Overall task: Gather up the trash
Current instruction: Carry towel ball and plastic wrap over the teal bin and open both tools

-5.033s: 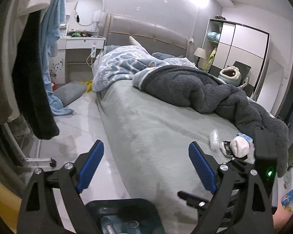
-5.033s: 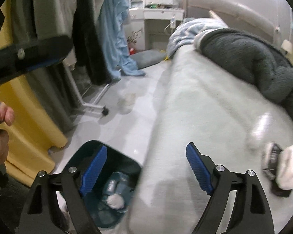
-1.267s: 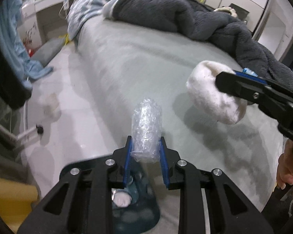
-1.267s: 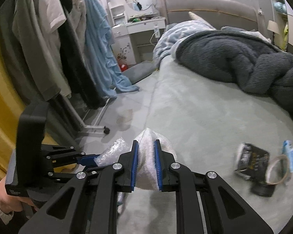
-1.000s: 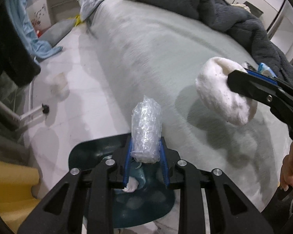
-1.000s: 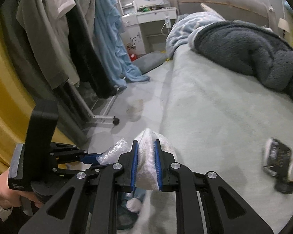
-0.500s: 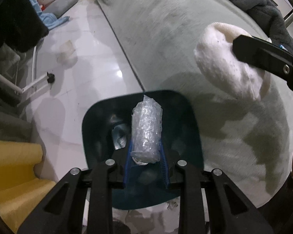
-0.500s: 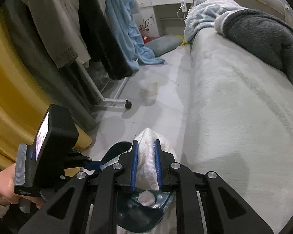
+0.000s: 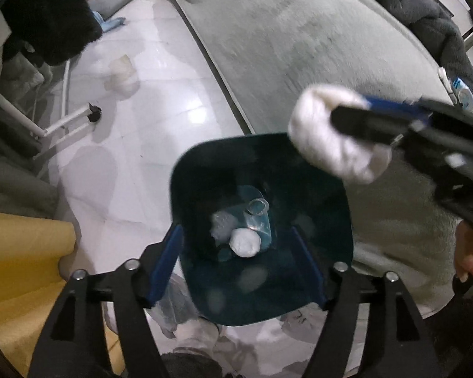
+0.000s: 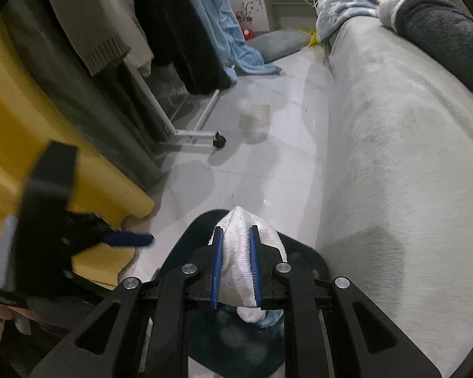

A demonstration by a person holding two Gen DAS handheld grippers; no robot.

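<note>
Now, bin: dark teal plastic trash bin [image 9: 261,296] stands on the white tiled floor [image 9: 160,119] just beside the grey-green bed [image 9: 315,41], holding 2 white wads and clear plastic scraps.
Left gripper: left gripper [image 9: 236,264] hangs over the bin mouth, jaws having just opened, fingers apart with nothing between them.
Right gripper: right gripper [image 10: 236,271] is clamped on a white crumpled cloth wad [image 10: 246,258], held above the bin's bed-side rim.
Risk 1: released this near the rim, the wad may clip the edge and drop onto floor or bed.
Risk 2: soft fabric may cling to a blue pad instead of falling.
</note>
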